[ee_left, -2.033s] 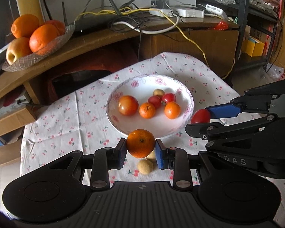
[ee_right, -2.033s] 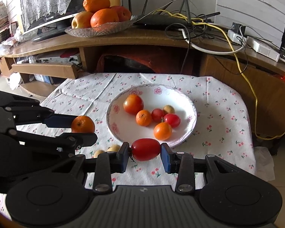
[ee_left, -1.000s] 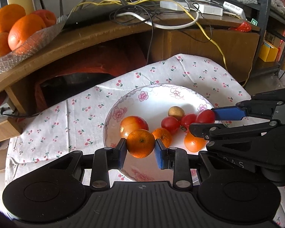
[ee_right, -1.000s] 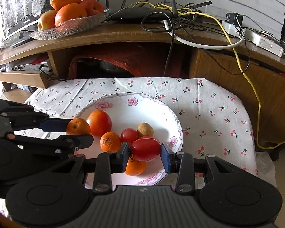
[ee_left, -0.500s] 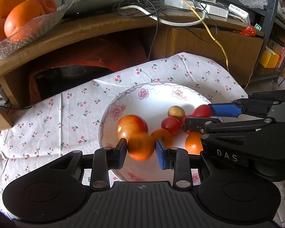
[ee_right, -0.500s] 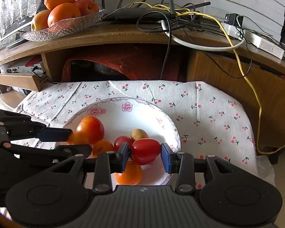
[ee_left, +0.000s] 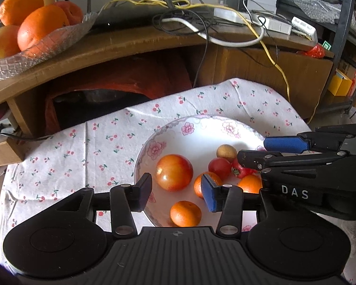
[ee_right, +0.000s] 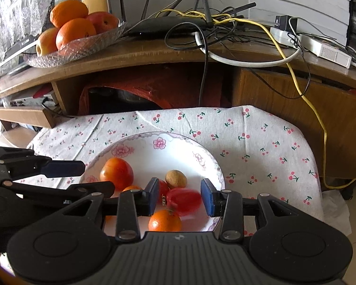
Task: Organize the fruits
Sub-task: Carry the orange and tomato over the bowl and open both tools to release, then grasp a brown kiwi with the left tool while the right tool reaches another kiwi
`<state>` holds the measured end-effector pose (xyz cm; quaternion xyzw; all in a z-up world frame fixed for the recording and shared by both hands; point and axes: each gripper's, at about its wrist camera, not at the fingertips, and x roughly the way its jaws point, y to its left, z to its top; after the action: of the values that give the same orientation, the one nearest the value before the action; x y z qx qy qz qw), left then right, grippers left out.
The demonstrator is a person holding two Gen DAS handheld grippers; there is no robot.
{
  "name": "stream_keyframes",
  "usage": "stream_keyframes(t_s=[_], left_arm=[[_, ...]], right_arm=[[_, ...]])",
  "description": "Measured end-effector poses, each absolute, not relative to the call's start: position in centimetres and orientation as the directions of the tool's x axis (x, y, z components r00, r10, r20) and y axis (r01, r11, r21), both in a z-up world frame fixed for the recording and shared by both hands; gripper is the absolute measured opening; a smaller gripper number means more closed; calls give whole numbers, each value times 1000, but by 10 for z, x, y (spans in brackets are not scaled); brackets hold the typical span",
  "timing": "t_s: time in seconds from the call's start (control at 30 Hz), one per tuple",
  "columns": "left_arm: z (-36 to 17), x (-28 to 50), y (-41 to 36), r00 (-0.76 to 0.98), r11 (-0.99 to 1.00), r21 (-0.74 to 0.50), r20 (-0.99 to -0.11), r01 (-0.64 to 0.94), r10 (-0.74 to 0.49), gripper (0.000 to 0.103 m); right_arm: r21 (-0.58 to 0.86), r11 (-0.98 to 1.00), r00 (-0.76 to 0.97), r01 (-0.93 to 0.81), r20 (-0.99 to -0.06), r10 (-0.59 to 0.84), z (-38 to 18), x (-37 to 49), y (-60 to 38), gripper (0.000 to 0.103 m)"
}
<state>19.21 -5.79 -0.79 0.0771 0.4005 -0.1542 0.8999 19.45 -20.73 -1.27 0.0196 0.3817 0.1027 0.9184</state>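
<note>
Fruit sits gathered in the flowered plate [ee_left: 188,128] on the cherry-print cloth [ee_left: 87,142] that covers my worktop. My left hand-held gripper [ee_left: 176,191] hangs level over the near left part of the plate, its jaws spread wide and holding nothing; a small orange [ee_left: 185,213] lies on the plate just below and between them, touching neither pad. Past that gap I see a large red-orange tomato [ee_left: 174,172], a second orange partly behind the blue right pad [ee_left: 210,196], a small red tomato [ee_left: 219,165] and a tan round fruit [ee_left: 226,152] further back.

My right hand-held gripper [ee_right: 180,197] reaches in from the right, also roughly level and pointing across the plate, jaws parted. A red oblong tomato [ee_right: 184,199] shows blurred between its pads [ee_right: 207,200], clear of both, above the plate [ee_right: 154,153]. Another orange [ee_right: 165,220] rests just beneath it, near the plate's front rim. From the left wrist view the right tool's upper finger [ee_left: 284,142] crosses over the plate's right side.

Behind the worktop, on a wooden shelf [ee_right: 154,49], a glass dish [ee_right: 83,45] holds bigger oranges and apples.
</note>
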Motion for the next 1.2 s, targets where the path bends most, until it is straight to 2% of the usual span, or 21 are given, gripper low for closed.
stream_keyframes(t_s=[0.43,0.8,1.2], left_arm=[[1,181,-57,645,938,31,-733,346,-214,59],[3,162,-54,634,934,41,-744,356,-210,60],[-20,132,-48,562,924,30,-801,382,-206,62]], right_arm=[[179,972,724,-154,-649,234,12,184,-218,39],[173,969,707,-175,-663,246,14,165,-210,39],[181,964,665,-196,-698,266,10,132,-200,39]])
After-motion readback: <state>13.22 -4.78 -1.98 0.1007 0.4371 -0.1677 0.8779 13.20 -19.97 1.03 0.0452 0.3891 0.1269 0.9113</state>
